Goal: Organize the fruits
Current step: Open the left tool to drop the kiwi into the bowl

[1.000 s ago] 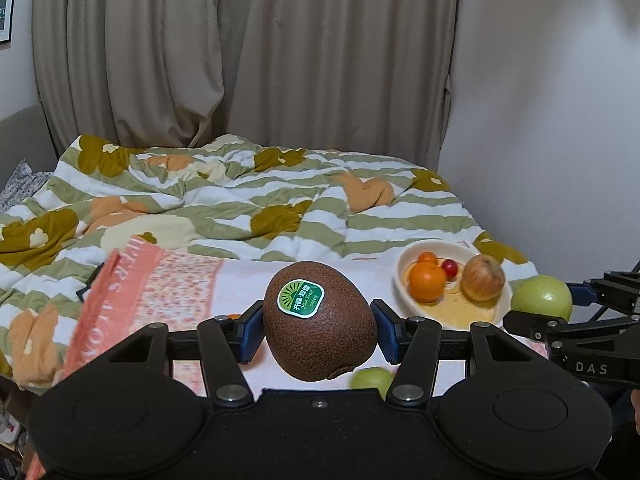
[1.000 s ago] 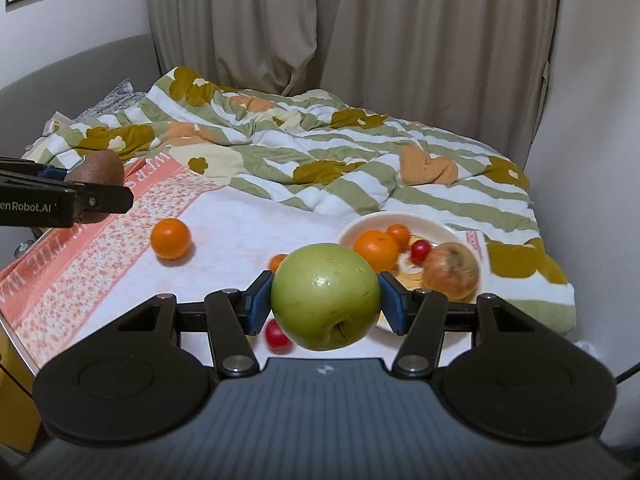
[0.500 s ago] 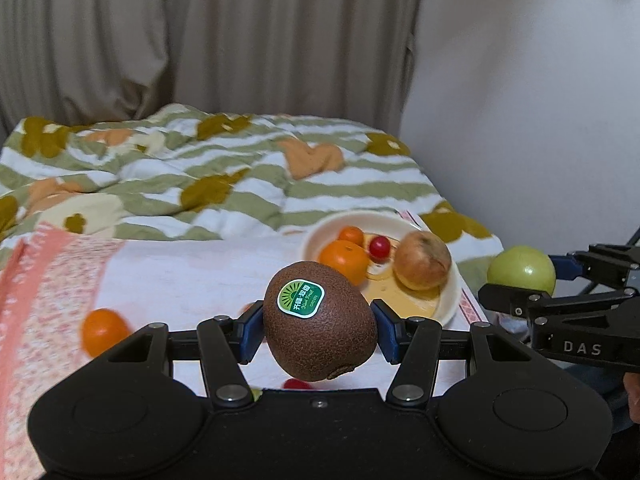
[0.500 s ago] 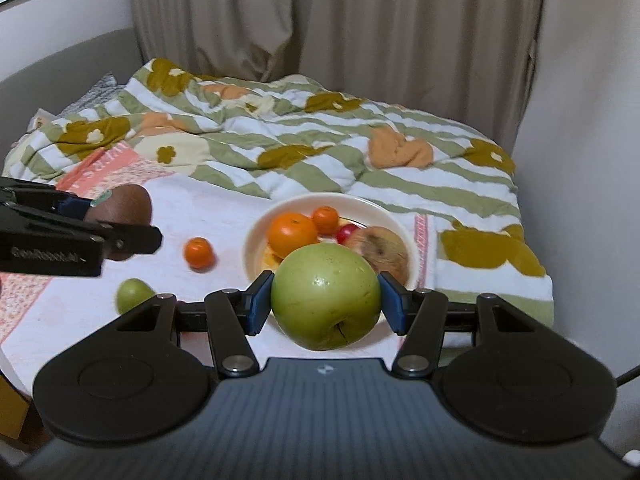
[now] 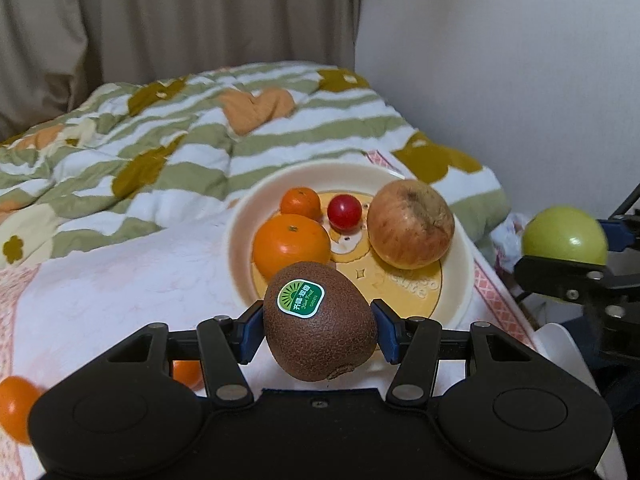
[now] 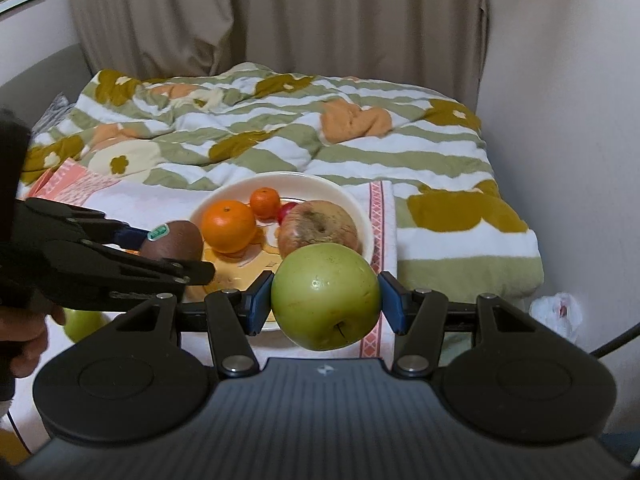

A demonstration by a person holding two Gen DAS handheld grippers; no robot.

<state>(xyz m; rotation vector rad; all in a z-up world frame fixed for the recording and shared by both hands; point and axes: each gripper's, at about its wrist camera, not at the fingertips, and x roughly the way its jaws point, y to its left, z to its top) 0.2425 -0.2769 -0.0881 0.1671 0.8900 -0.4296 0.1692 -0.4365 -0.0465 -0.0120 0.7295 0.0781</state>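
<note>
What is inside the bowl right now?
The bowl holds a big orange, a small orange, a cherry tomato and a reddish apple. The kiwi hides its near rim and part of the floor.

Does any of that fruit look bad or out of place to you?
The reddish apple in the bowl looks past its best: its skin is dull and brown-blotched around the stem dimple. Some fruit also lies loose on the cloth outside the bowl, such as an orange at the left edge. The held kiwi and green apple look fine.
</note>
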